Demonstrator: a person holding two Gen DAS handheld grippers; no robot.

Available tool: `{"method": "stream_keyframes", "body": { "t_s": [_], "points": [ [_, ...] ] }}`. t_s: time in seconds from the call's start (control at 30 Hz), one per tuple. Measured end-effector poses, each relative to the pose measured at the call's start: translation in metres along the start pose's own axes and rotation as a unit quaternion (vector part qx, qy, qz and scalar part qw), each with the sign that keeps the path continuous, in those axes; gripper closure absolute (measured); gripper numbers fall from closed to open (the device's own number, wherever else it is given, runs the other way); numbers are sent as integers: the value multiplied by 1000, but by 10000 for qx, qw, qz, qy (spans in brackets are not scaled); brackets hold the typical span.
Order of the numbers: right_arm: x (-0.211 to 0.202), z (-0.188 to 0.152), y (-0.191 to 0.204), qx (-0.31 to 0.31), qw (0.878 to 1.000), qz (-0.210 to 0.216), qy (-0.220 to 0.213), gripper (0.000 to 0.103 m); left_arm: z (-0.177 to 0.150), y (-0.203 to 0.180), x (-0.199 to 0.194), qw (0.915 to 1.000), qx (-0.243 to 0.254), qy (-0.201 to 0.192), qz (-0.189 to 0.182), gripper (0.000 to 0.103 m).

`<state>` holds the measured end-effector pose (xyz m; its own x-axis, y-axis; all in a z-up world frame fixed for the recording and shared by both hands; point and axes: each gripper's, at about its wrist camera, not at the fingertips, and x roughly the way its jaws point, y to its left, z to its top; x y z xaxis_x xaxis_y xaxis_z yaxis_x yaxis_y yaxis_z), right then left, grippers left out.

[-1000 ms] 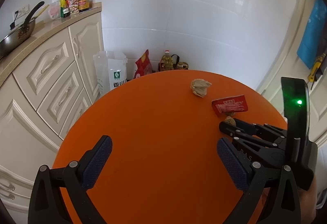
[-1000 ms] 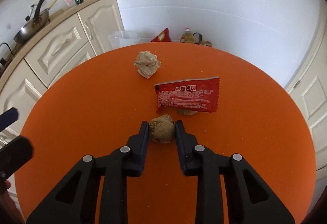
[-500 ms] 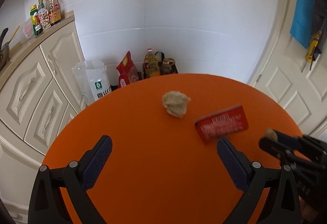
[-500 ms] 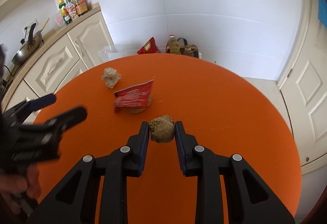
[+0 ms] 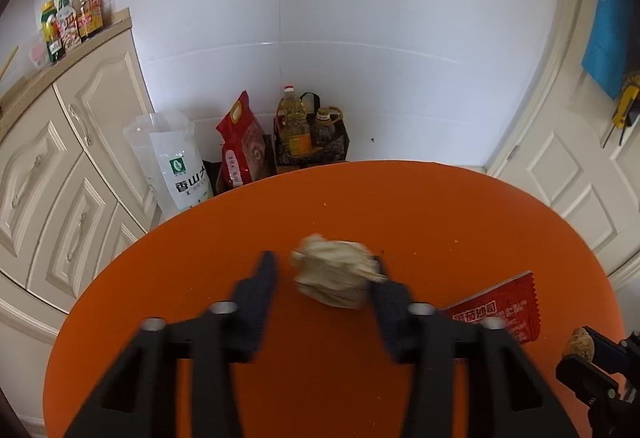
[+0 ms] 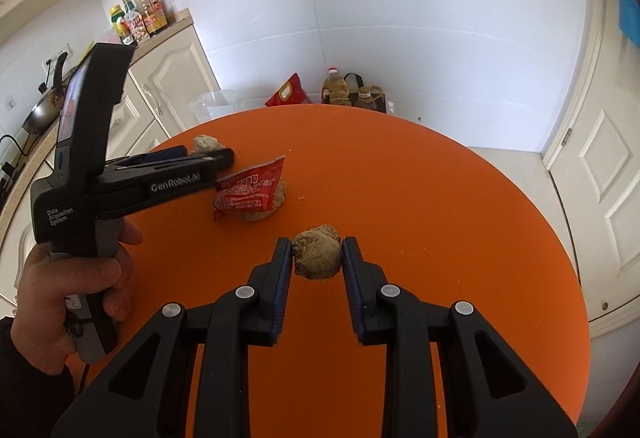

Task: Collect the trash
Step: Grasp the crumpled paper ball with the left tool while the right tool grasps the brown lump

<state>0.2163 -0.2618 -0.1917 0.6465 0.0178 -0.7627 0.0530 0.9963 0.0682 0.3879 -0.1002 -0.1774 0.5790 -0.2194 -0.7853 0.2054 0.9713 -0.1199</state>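
Left gripper [image 5: 324, 274] moved in, jaws closing — paper wad [image 5: 334, 278] between

Bright daylight, window glare on tiles – fisheye-curved edges, left view motion-blurred

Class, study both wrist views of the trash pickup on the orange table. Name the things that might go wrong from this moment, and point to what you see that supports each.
1. The left gripper is closing on the pale crumpled paper wad, which sits off-centre against one finger; it might squirt out sideways.
2. The right gripper pinches the brown wad only at its fingertips, so a jolt may drop it.
3. The red sachet lies beside the left gripper and may get knocked.
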Motion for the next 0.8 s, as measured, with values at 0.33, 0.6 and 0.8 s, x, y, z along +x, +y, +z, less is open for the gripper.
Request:
{"method": "stream_keyframes", "body": {
  "t_s": [0.33, 0.6, 0.8],
  "points": [
    [-49, -18, -3, 174, 9996, -9, -203, 78, -19, 33, -25, 9991, -215, -298, -223, 76],
    [-114, -40, -5, 235, 9979, -36, -596, 78, -63, 28, -86, 9966, -183, -711, -361, 76],
    [-167, -61, -3, 240, 9951, -38, -954, 78, -89, 15, -129, 9926, 3, -1101, -517, 76]
  ]
}}
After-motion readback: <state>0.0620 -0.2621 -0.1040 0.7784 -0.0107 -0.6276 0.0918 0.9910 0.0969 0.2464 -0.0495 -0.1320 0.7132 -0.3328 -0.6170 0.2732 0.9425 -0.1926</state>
